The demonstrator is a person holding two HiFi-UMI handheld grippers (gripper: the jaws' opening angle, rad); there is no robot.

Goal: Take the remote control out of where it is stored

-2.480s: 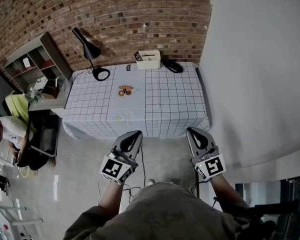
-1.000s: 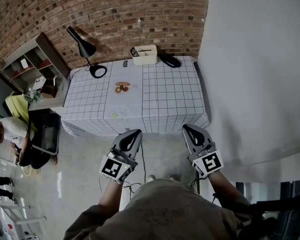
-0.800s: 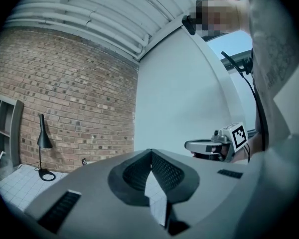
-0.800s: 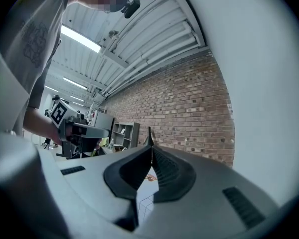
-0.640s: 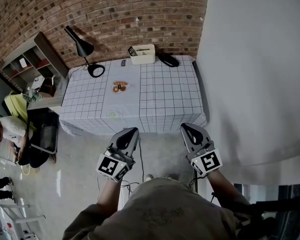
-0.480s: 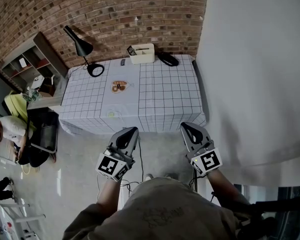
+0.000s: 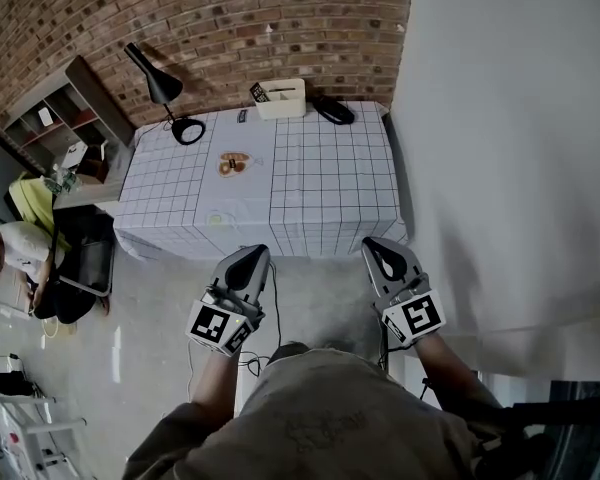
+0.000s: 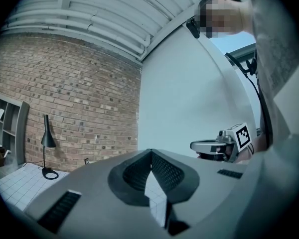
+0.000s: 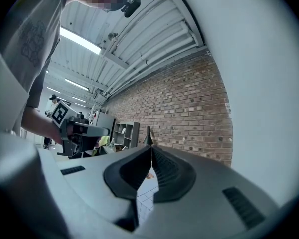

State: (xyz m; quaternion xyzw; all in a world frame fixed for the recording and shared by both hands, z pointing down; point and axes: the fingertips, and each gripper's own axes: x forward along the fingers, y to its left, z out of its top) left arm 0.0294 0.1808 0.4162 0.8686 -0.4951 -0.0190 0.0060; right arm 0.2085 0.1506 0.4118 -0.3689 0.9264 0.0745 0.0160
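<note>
In the head view the person stands back from the counter draped in a white cloth with a black grid (image 7: 310, 183), both arms held forward and level, probably an approach stance, since nothing is within reach yet. The left tongs (image 7: 257, 253) and the right tongs (image 7: 373, 244) hang over the floor, short of the counter's near edge. At the far edge, against the brick wall, sits a white rectangular box (image 7: 285, 100). A dark slab with pale markings (image 7: 259, 92), most likely the remote control, pokes out of the box's left end, well apart from both tongs. A black oblong object (image 7: 333, 110) lies just beside the box and a black desk lamp (image 7: 158, 80) stands further left. The left gripper view shows its tips pressed together with nothing between them. The right gripper view shows the same: tips meeting, nothing pinched
</note>
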